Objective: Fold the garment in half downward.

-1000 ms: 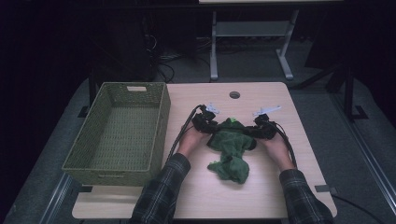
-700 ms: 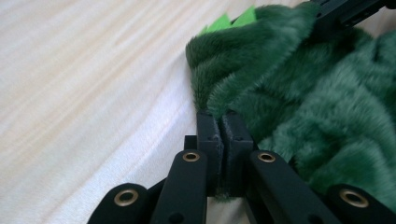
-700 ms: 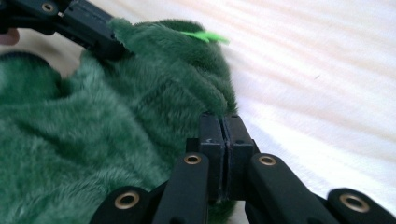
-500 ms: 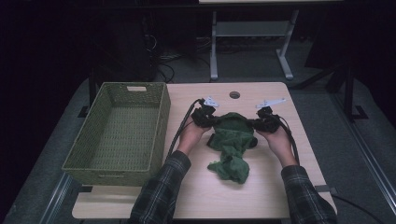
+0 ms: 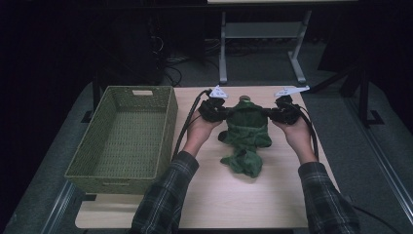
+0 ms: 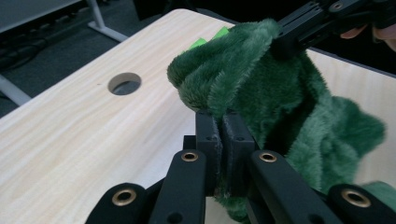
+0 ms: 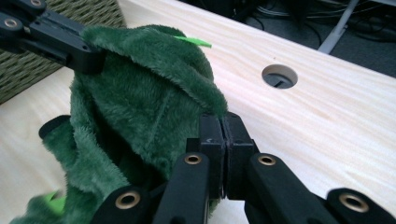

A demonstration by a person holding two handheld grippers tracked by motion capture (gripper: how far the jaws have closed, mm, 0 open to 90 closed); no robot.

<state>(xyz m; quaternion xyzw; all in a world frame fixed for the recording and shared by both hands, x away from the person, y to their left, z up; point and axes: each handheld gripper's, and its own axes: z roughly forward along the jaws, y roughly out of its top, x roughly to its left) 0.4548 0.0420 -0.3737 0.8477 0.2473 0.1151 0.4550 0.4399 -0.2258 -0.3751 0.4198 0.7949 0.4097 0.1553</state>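
Observation:
A fuzzy dark green plush cloth (image 5: 246, 129) with a bright green tag hangs stretched between my two grippers above the wooden table (image 5: 234, 200). Its lower end still lies bunched on the tabletop. My left gripper (image 5: 229, 111) is shut on the cloth's upper left edge. In the left gripper view its jaws (image 6: 223, 126) pinch a fold of the green plush (image 6: 261, 84). My right gripper (image 5: 267, 112) is shut on the upper right edge. The right gripper view shows its jaws (image 7: 224, 128) clamped on the fabric (image 7: 140, 93), with the left gripper's fingers (image 7: 60, 39) across from it.
A woven green basket (image 5: 168, 122) stands on the left side of the table, close to the left forearm. A round cable hole (image 6: 125, 83) sits in the tabletop just behind the cloth. Desk legs and cables lie on the floor beyond the far edge.
Both hands have risen, lifting the cloth's top edge off the table. The cloth now hangs taut between the grippers instead of lying crumpled.

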